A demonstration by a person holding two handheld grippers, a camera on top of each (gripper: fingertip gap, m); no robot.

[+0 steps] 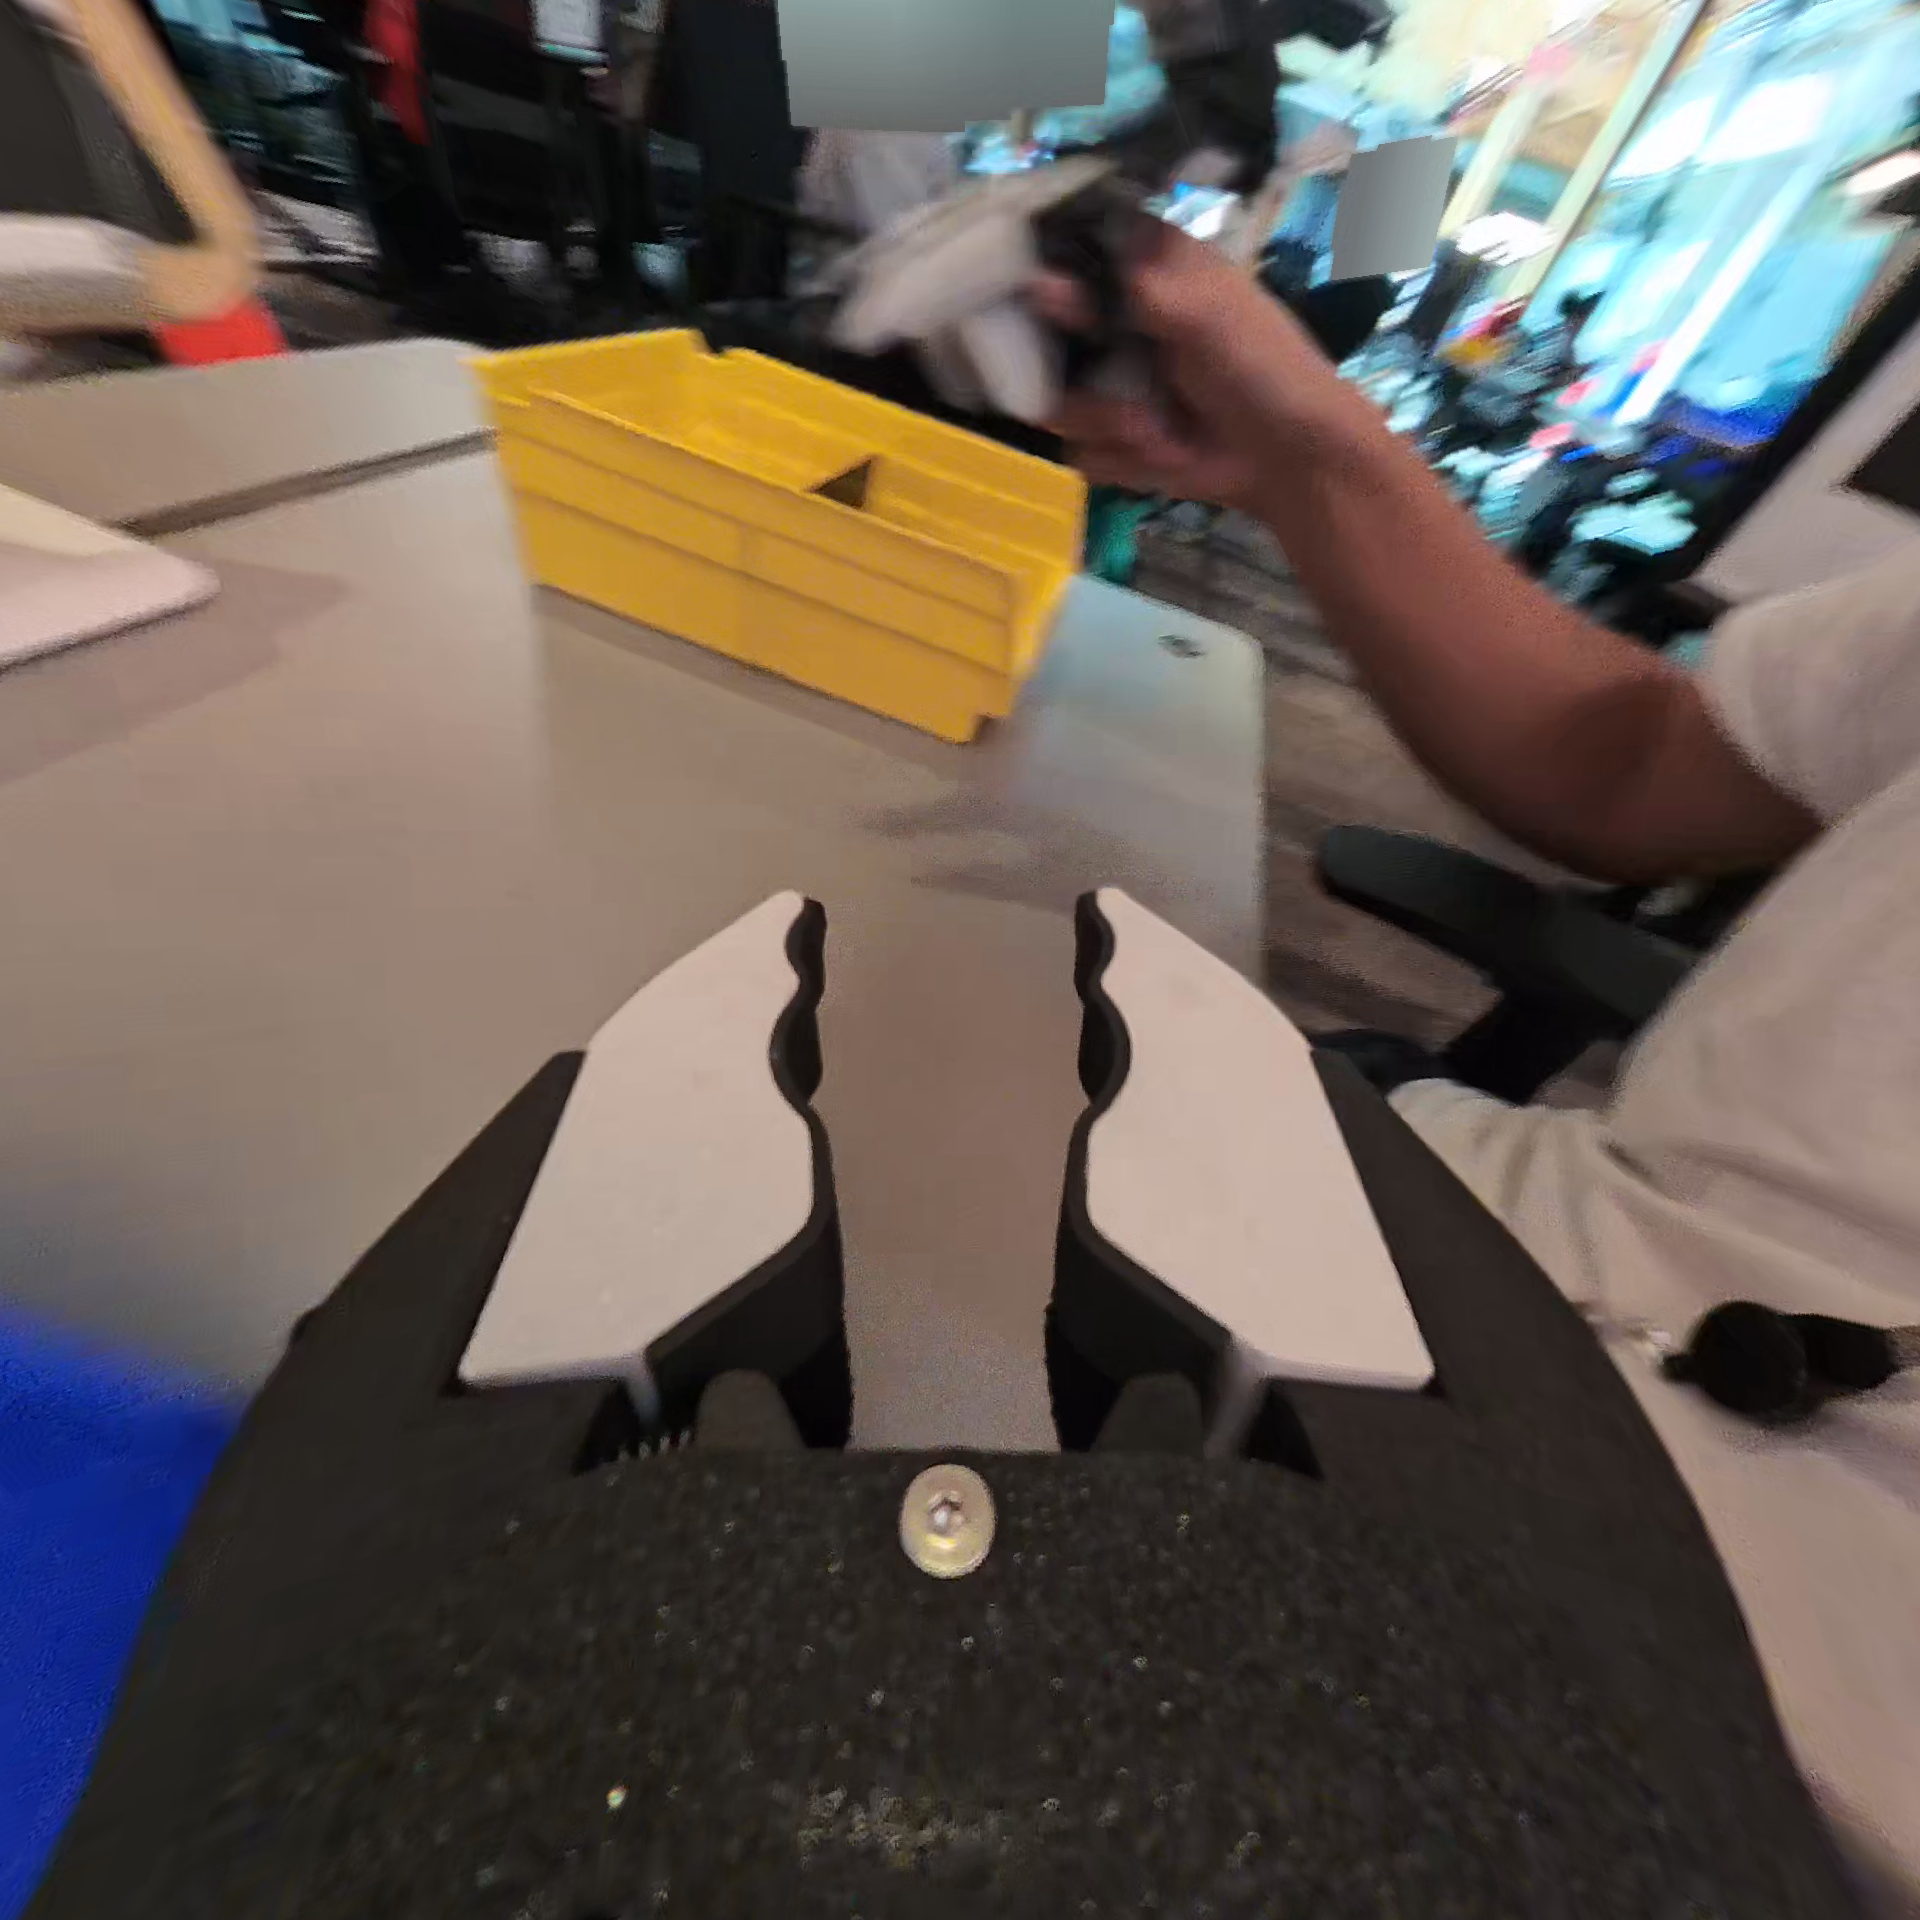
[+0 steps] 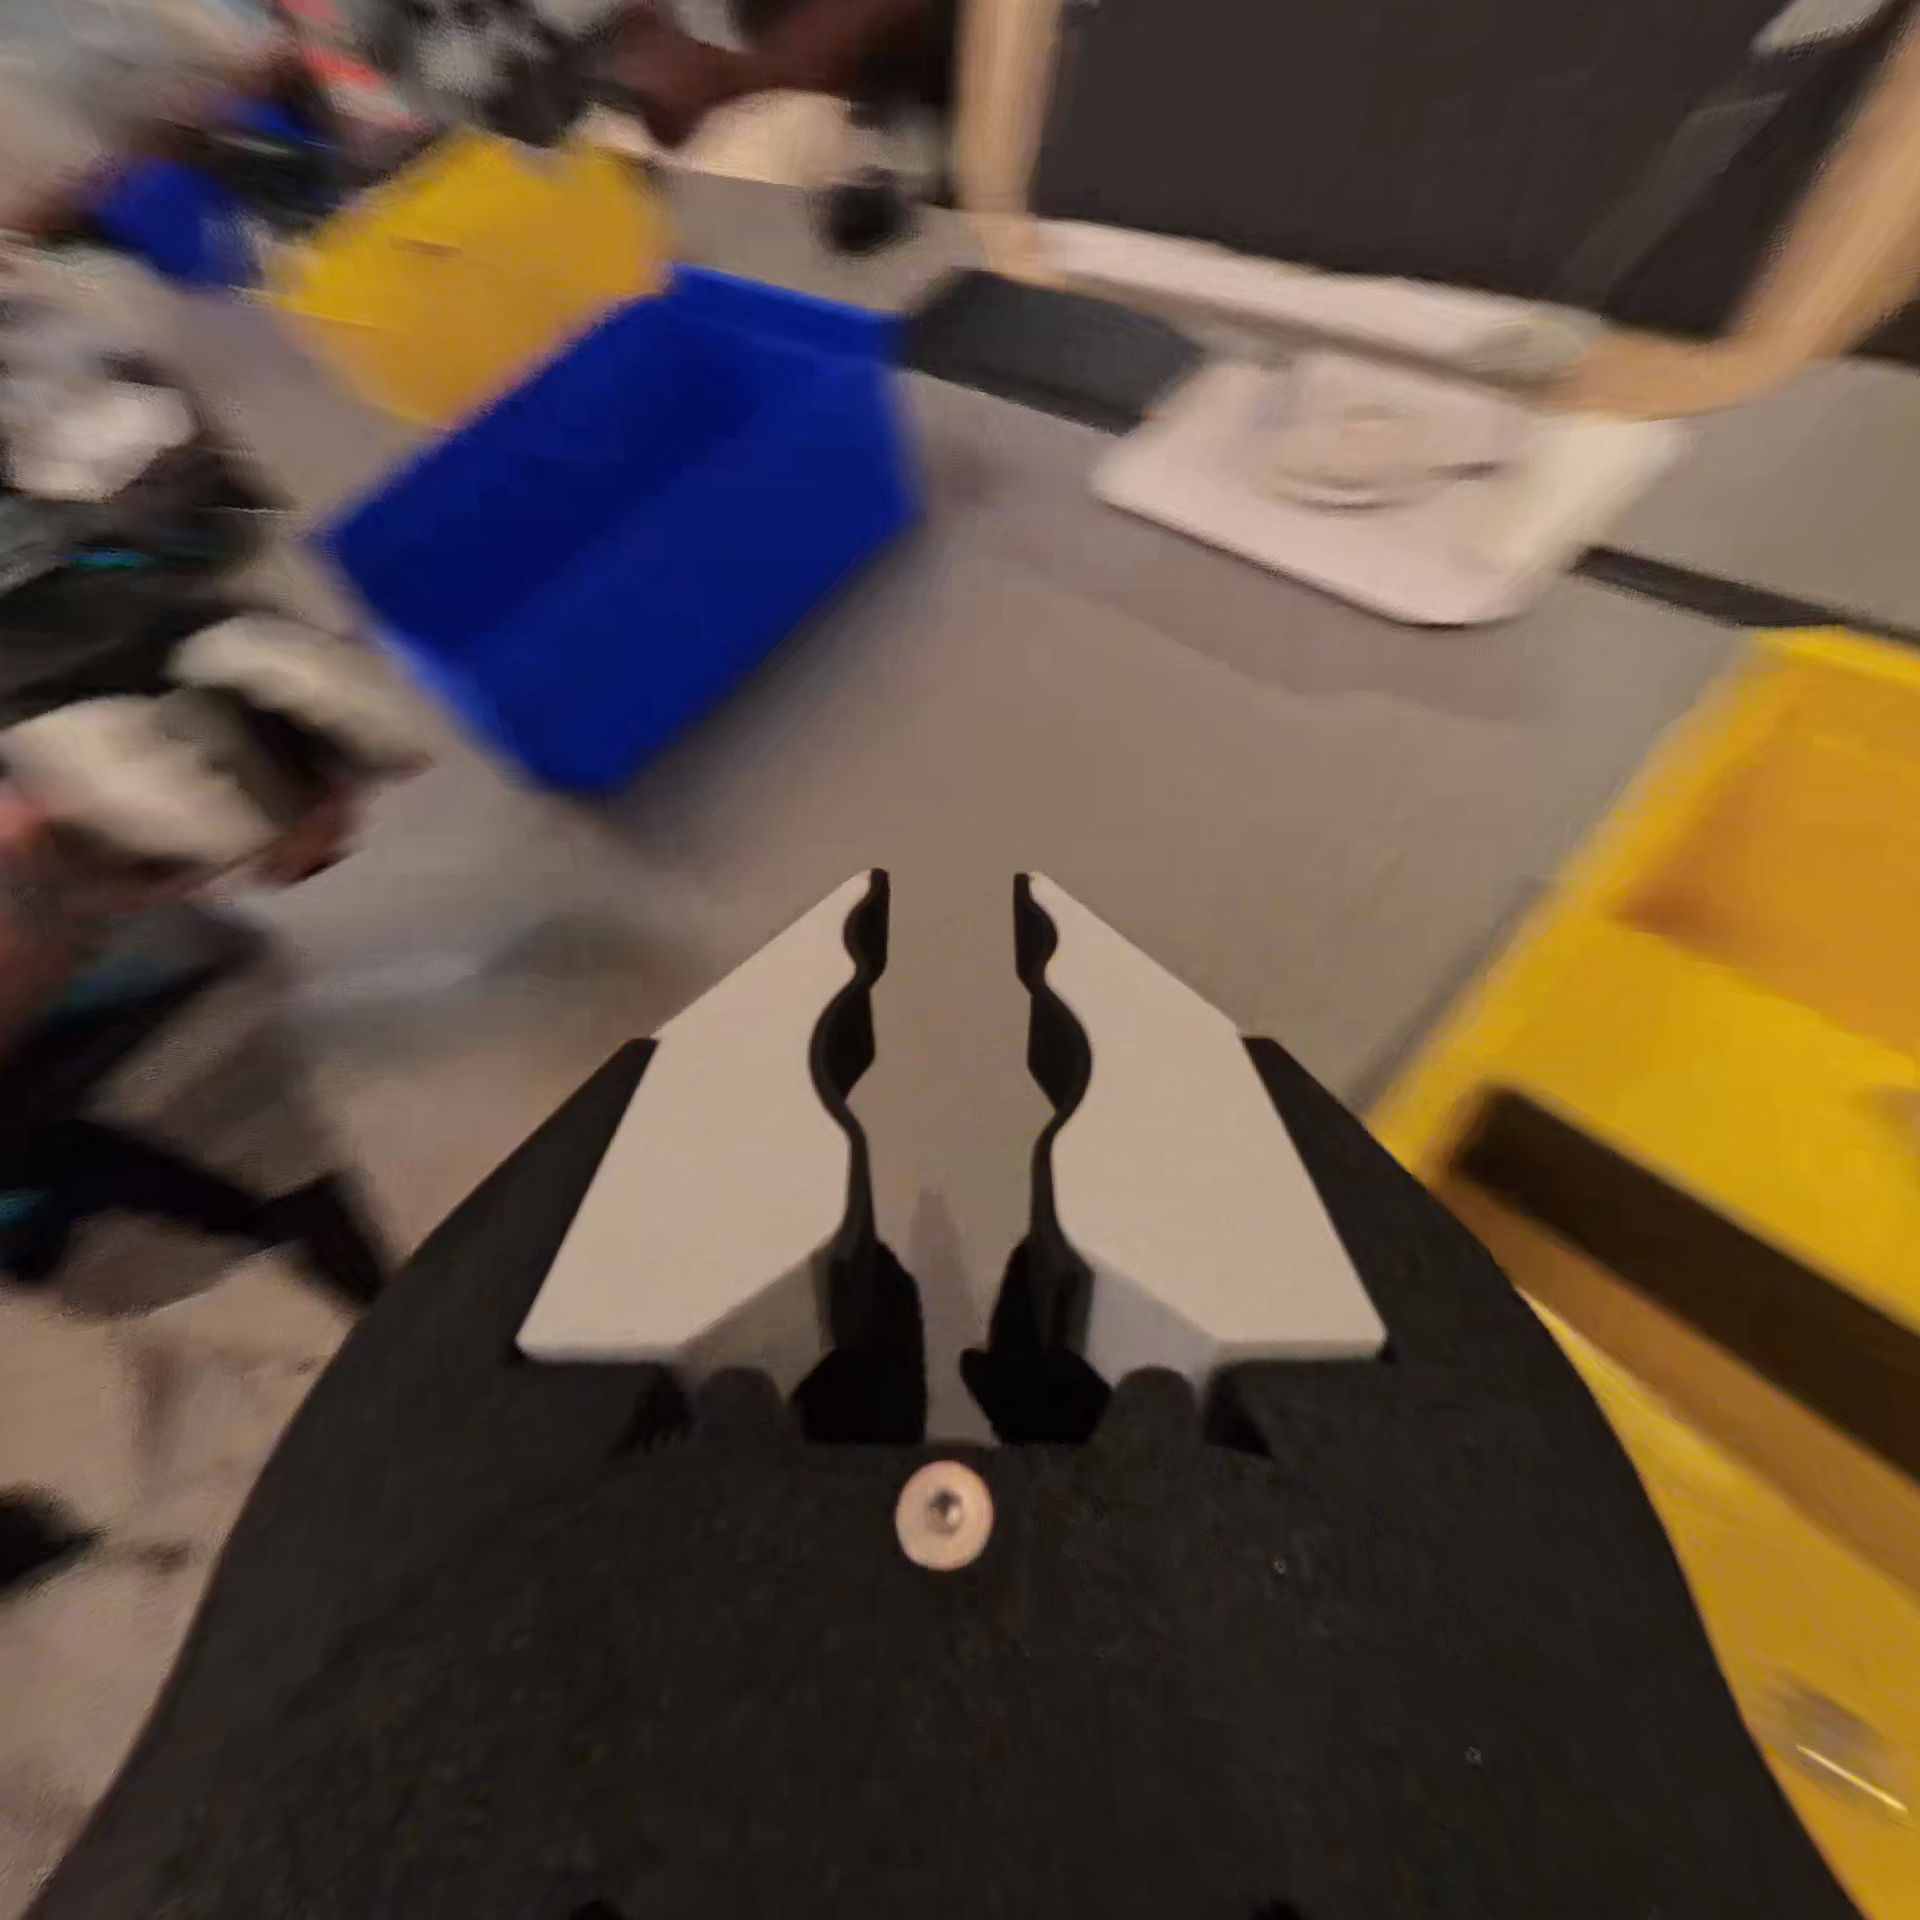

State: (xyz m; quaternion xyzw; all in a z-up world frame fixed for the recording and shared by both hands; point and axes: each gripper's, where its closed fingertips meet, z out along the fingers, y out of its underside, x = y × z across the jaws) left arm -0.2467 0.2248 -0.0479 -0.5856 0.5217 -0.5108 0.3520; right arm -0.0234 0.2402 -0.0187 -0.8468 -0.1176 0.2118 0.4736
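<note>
Left wrist view: yellow bin (image 1: 790, 530) lies long-axis left-to-right on table (image 1: 416, 831).

Worktop (image 1: 416, 883): bare grey stretch ahead of the left claw (image 1: 951, 914), passable up to the yellow bin (image 1: 790, 561). Right claw (image 2: 951, 883): open lane between blue bin (image 2: 623, 540) to the left and a second yellow bin (image 2: 1714, 1039) close on the right; white tray (image 2: 1382, 488) blocks the far end.

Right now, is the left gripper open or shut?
Open. In the left wrist view the left gripper shows bare grey table between its parted fingers, and nothing is held.
</note>
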